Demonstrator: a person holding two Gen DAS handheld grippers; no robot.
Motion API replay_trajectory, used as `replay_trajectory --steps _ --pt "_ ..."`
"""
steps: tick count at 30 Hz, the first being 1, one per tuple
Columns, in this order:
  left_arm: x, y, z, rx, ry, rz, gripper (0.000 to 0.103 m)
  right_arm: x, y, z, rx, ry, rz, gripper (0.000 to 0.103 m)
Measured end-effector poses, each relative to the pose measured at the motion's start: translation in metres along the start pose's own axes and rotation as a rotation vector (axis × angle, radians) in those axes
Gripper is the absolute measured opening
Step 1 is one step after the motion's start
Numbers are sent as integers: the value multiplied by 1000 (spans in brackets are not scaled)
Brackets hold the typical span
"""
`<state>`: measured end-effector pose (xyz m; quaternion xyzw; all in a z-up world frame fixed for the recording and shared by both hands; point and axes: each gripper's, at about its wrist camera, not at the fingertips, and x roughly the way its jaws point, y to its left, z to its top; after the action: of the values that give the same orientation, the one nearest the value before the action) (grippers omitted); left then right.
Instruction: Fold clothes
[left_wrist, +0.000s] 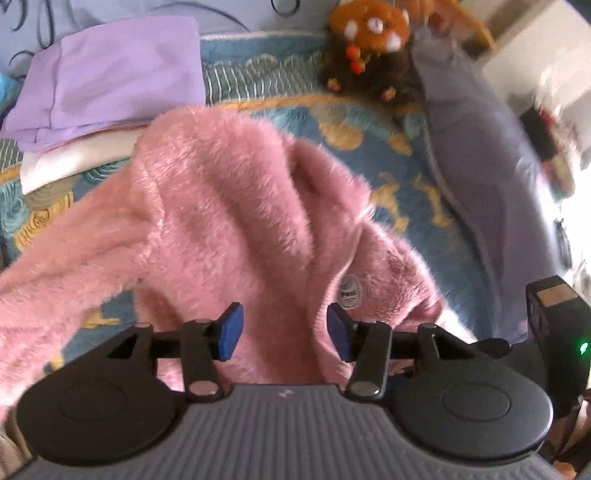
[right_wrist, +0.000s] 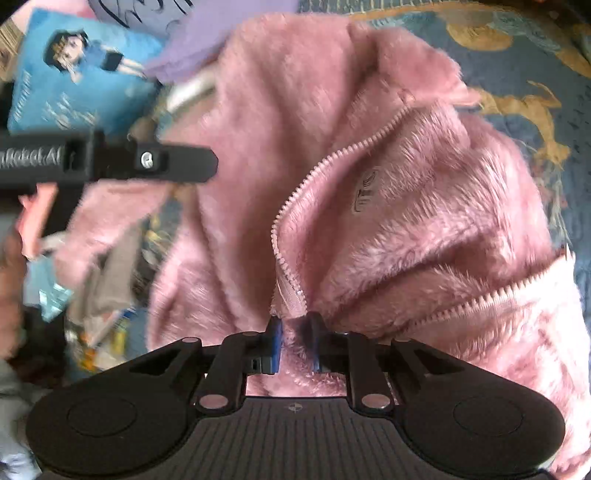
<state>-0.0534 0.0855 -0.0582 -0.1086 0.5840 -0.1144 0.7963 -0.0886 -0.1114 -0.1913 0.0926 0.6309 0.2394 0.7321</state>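
A fluffy pink zip jacket lies crumpled on the blue patterned bedspread. My left gripper hangs over its near edge, open, with the blue pads well apart. Fleece shows in the gap, but neither pad presses on it. In the right wrist view the jacket fills the frame, its pale zipper running down to my right gripper. That gripper is shut on a fold of fleece at the zipper's lower end. The left gripper's black body reaches in from the left.
A folded lilac garment tops a stack with a white piece at the far left. A brown plush toy and a grey-violet pillow lie at the far right. A blue cartoon-print item sits beyond the jacket.
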Motion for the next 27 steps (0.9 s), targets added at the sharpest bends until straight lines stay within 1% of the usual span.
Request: replay_trajectory --steps 2,3,4,5,6,7,8,9,11,12,14,16,17,19,20,21,22,23,25,27 --pt "9 -11 5 74 25 43 56 -27 -3 -12 -22 -51 33 20" --pt "16 -18 7 114 38 64 59 -44 -9 -17 -23 -83 44 19" --pt "23 -28 10 161 53 79 64 -63 -18 -23 -14 -120 44 20" --pt "30 -37 14 208 67 95 67 -82 -27 -27 -1 -156 36 28" --pt "35 -46 18 248 73 98 67 -102 -40 -34 18 -198 13 39" --pt "41 -57 22 288 75 93 71 -118 -54 -43 40 -244 -24 46" --pt "44 -66 26 324 77 85 76 -133 -69 -52 64 -288 -62 59" --pt "48 -76 30 356 75 76 79 -142 -85 -62 102 -324 -96 69" --pt "55 -93 39 418 67 58 89 -150 -120 -80 204 -372 -147 71" --pt "61 -101 42 446 71 56 91 -145 -139 -87 269 -368 -150 71" --pt "75 -117 48 511 100 104 91 -127 -174 -96 397 -347 -130 71" --pt "92 -125 53 548 133 145 91 -104 -199 -99 487 -331 -70 68" --pt "99 -128 56 558 149 158 91 -96 -204 -98 509 -333 -29 62" --pt "116 -129 62 562 176 180 91 -79 -215 -97 553 -335 53 57" --pt "125 -128 65 556 189 188 91 -70 -220 -97 575 -335 95 49" --pt "132 -127 67 549 205 205 91 -67 -217 -96 581 -344 141 29" --pt "140 -126 68 543 221 222 90 -67 -209 -96 566 -350 170 13" --pt "147 -124 70 536 237 239 90 -69 -200 -95 547 -354 173 2" --pt "160 -124 72 539 257 298 88 -84 -183 -101 508 -401 149 1" --pt "168 -123 76 520 264 348 88 -105 -169 -115 504 -464 145 1"
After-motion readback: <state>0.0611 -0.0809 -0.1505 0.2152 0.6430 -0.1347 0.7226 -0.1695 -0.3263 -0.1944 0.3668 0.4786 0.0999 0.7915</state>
